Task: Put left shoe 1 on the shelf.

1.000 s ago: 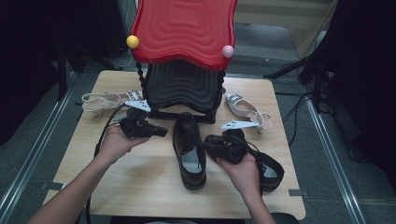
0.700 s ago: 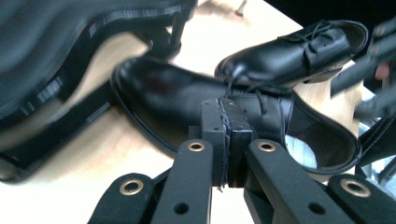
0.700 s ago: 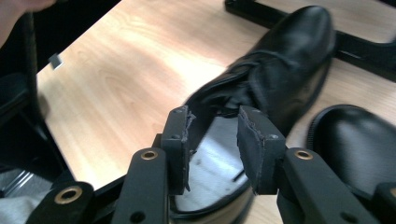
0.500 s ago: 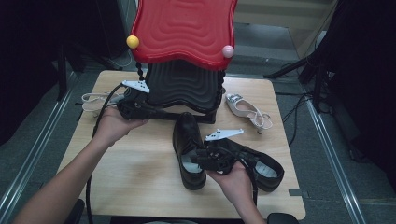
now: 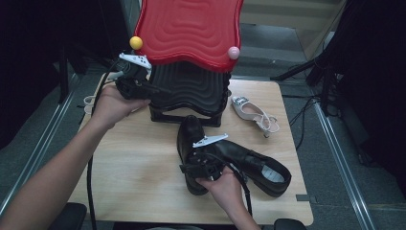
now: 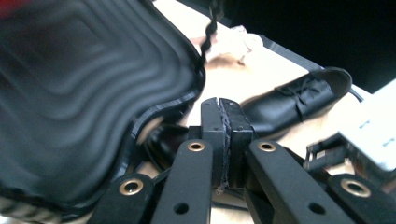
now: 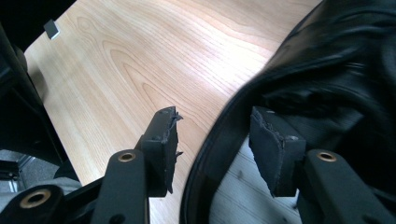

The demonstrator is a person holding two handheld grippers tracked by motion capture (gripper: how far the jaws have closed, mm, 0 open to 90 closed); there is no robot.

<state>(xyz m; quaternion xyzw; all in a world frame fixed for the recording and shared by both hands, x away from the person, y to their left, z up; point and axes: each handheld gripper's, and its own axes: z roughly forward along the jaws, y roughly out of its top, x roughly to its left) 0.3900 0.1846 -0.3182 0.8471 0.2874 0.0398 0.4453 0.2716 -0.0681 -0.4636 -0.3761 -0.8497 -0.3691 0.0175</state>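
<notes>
The right tool, jaws just opened and apart, straddles the collar of the right-hand black shoe on the worktop; a shallow bite could be lost there. The left tool, closed empty, is held by the rack. The second shoe is partly hidden.

A light wooden table with visible grain is set in the middle of a dim room. Grey floor is seen on both sides of the table, and a metal rail is laid along the floor to the table's right, with another rail to its left. Black cables are strewn on the floor right of the table. Beyond the table a beige panel is lit, while the surroundings left and right of it are kept in deep shadow.
</notes>
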